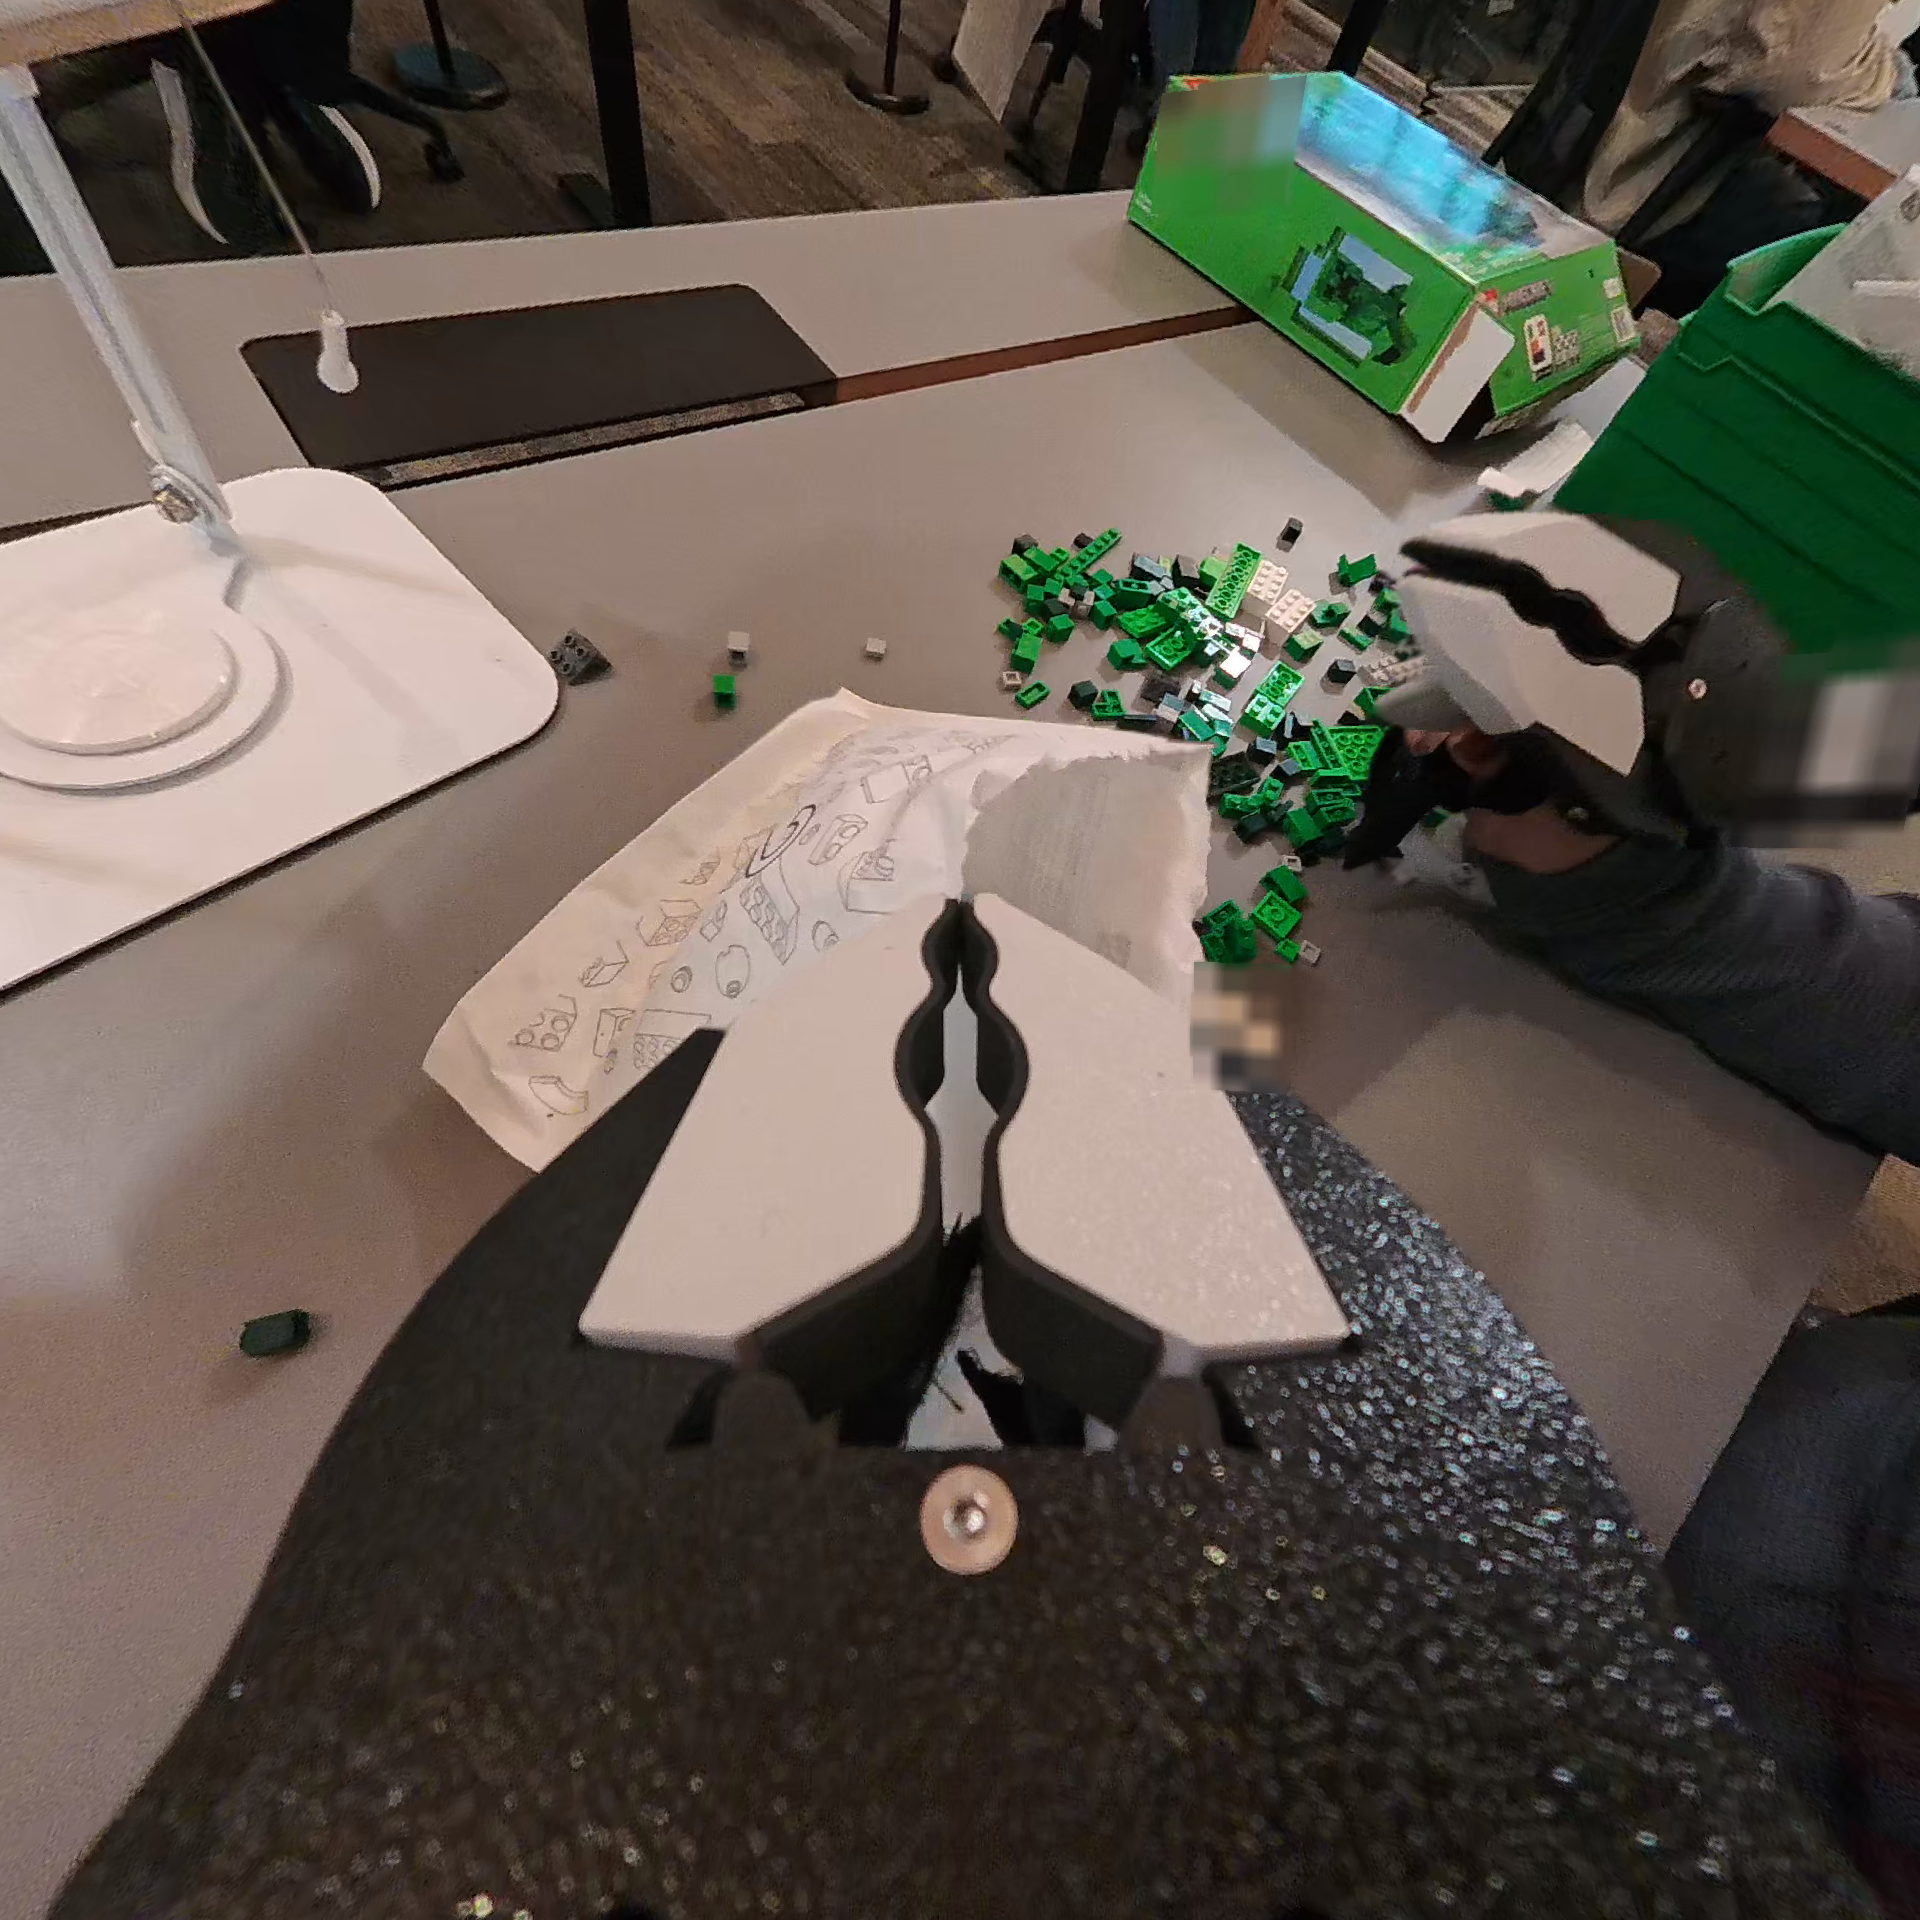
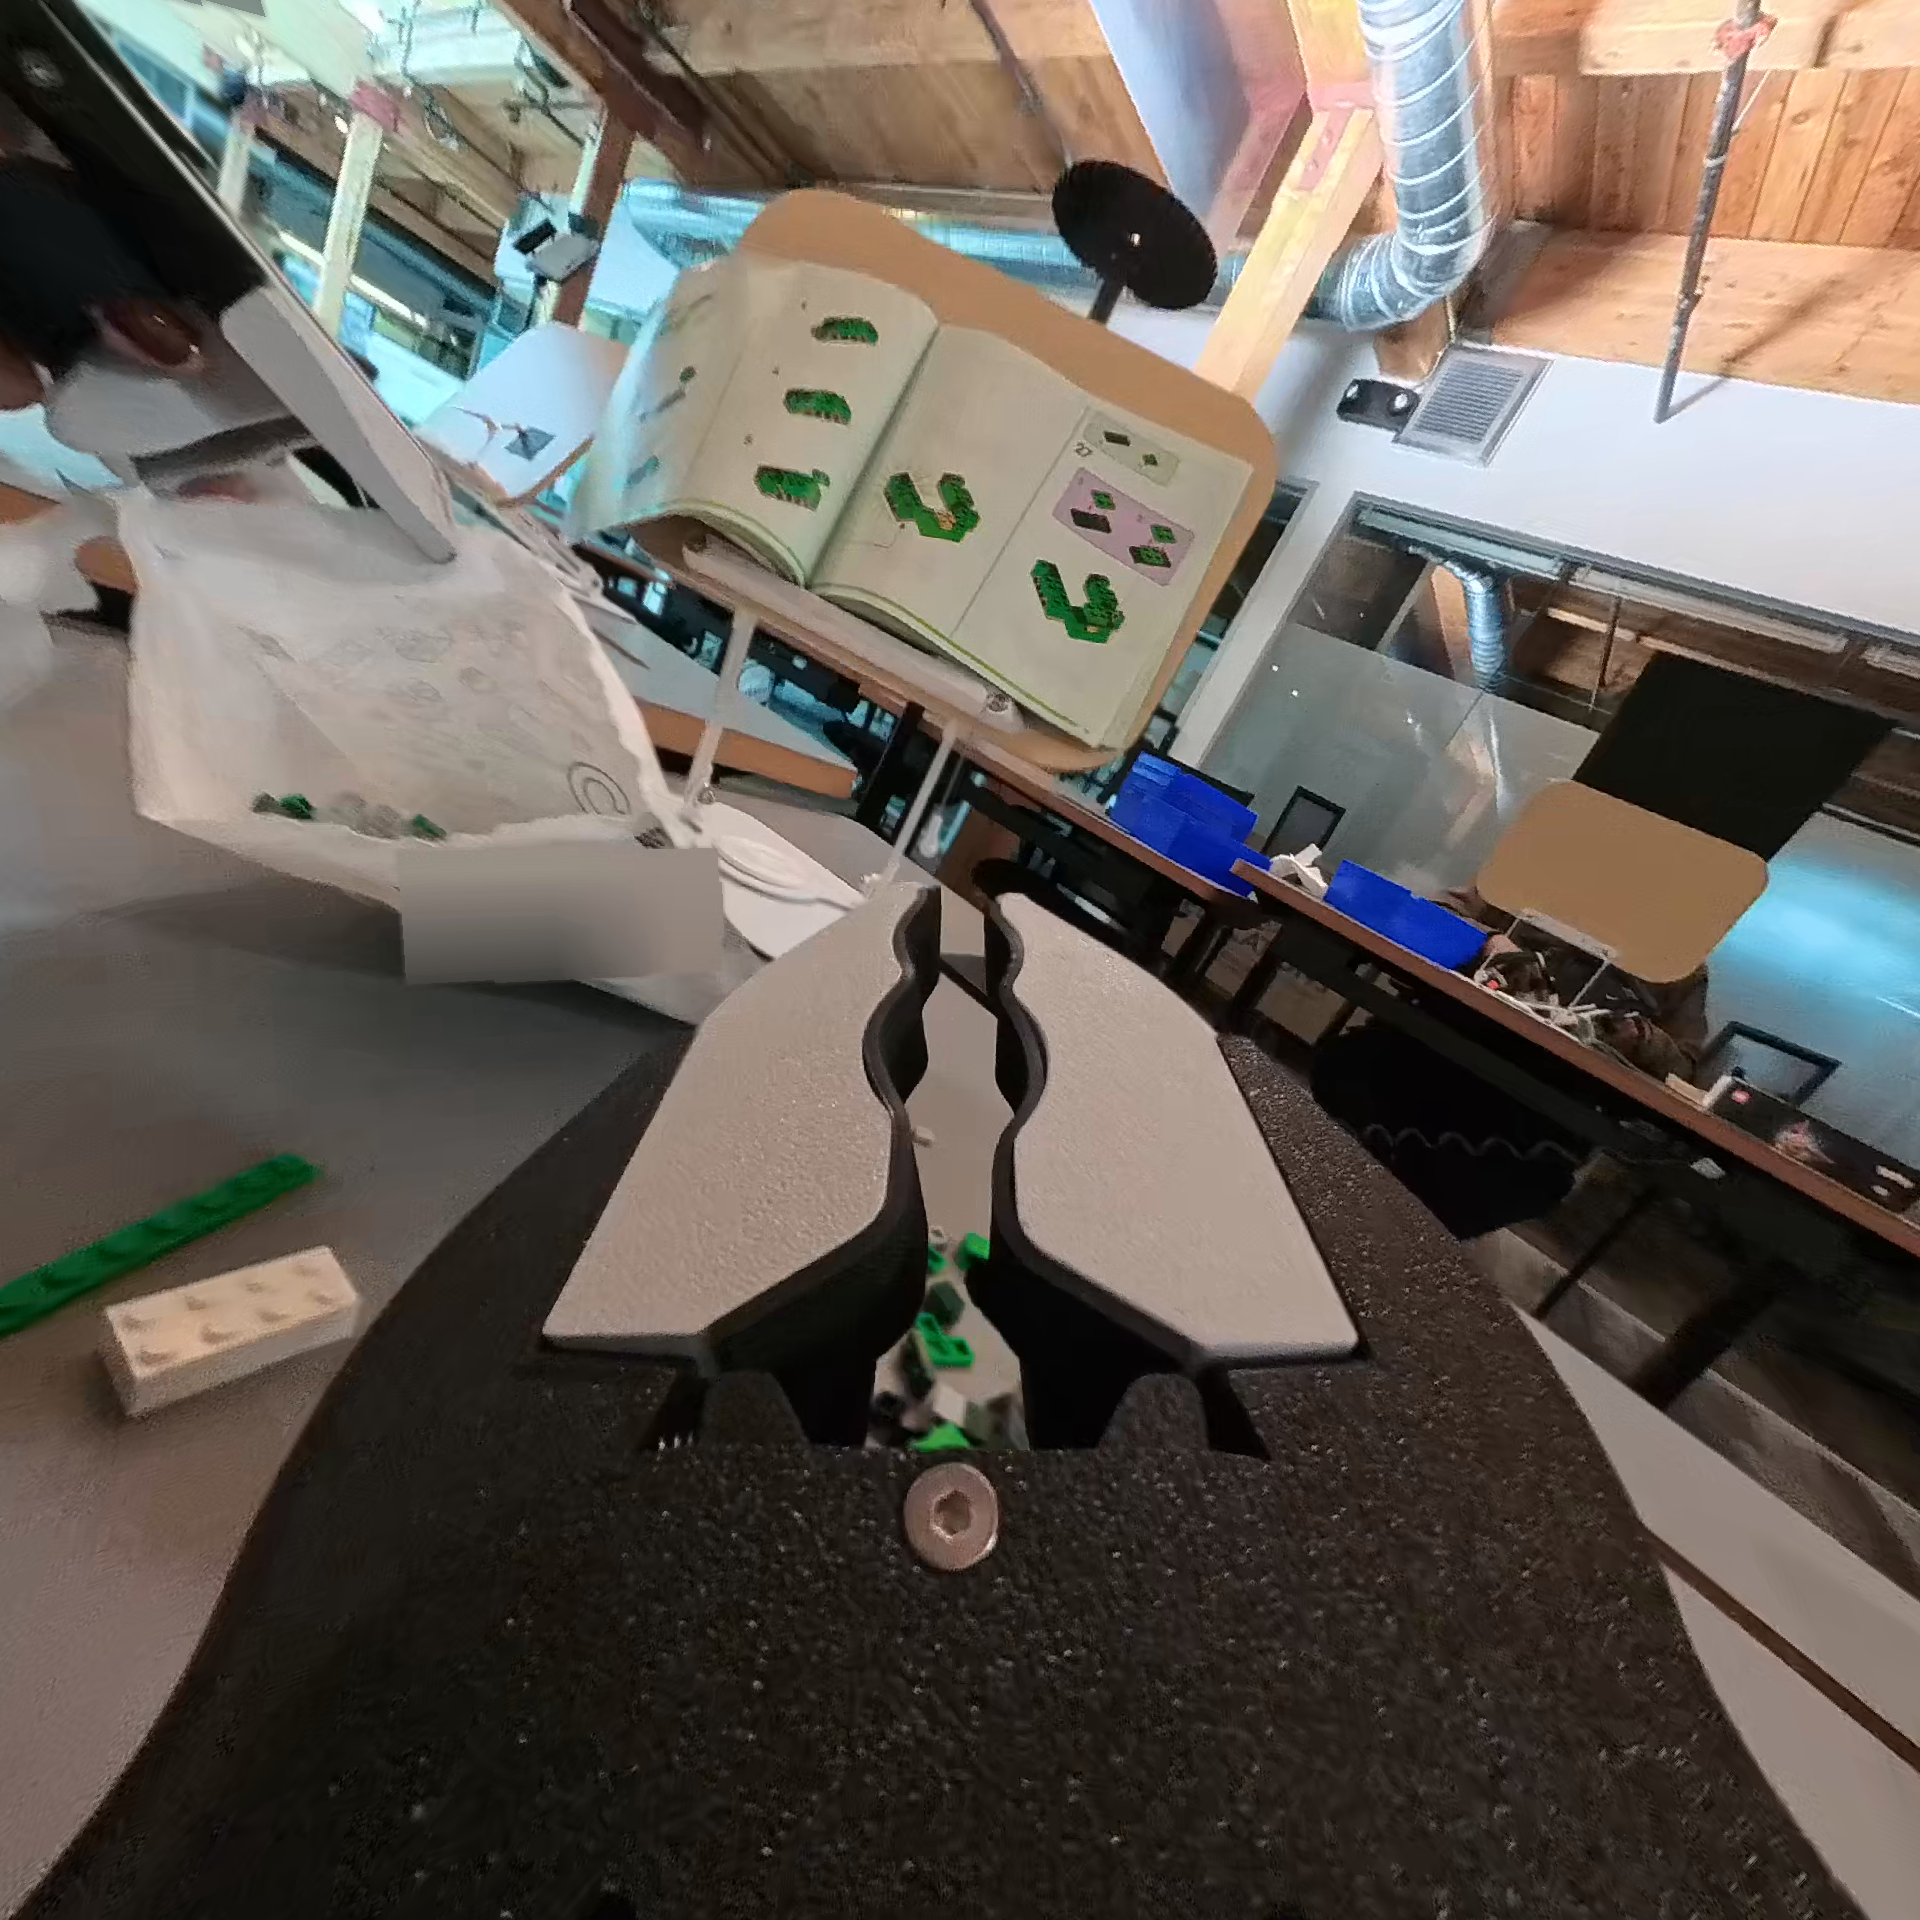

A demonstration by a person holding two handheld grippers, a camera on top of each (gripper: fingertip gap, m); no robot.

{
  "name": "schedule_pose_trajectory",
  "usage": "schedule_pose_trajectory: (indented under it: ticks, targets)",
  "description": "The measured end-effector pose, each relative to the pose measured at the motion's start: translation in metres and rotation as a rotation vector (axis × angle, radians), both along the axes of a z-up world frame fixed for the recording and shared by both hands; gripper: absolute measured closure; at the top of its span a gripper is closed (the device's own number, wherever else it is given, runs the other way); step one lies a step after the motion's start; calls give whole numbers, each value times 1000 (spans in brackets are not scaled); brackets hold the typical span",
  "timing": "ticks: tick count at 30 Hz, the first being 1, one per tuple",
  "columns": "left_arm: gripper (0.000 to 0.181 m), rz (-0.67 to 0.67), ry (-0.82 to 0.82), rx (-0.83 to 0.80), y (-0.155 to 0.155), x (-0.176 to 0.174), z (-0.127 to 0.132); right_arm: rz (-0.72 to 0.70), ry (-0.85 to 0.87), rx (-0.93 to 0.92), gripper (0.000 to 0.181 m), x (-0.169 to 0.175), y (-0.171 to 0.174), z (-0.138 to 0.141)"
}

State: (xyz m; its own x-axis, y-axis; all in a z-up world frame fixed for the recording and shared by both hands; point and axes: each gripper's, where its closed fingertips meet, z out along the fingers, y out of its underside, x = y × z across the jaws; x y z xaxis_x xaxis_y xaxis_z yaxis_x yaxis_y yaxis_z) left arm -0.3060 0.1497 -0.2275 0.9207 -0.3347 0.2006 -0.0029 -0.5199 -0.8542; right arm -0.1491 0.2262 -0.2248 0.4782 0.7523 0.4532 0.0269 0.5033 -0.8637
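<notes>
Left wrist view: the left gripper (image 1: 962,914) had its fingers pressed together on the torn edge of a white paper bag (image 1: 831,862), the paper showing through the slot between them.
Bag: printed with line drawings of bricks, it was torn open at the end nearest the brick pile (image 1: 1226,665); the right wrist view showed it lifted off the table (image 1: 727,540) with a few green bricks lying in its lower fold.
Right gripper (image 2: 964,909): its fingers stood at a narrow gap with nothing between them; it lay low over the near side of the pile, pointing up and away from it.
Pile: mostly green, with some white and dark pieces, it was spread loose on the table just beside the bag's torn end.
Strays: a dark slope (image 1: 580,657), a few small grey and green bits, and one dark piece near the left gripper lay well apart from the pile; a white brick (image 2: 229,1325) and a long green plate (image 2: 156,1236) sat beside the right gripper.
Around: a green box (image 1: 1371,260) lay open-ended on the far table edge, a green bin (image 1: 1766,468) stood near it, and an open booklet (image 2: 914,488) rested on a stand whose white base (image 1: 260,665) sat left of the bag.
</notes>
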Motion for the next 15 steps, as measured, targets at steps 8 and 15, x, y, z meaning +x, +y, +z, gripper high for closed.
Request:
schedule_pose_trajectory:
  ticks: [8,15]
  targets:
    - [181,8,-5,4,0,-4,1,19,-265,-89,174,31,27,-4]
    - [181,12,-2,9,-1,-6,2,21,-424,-243,174,88,40,0]
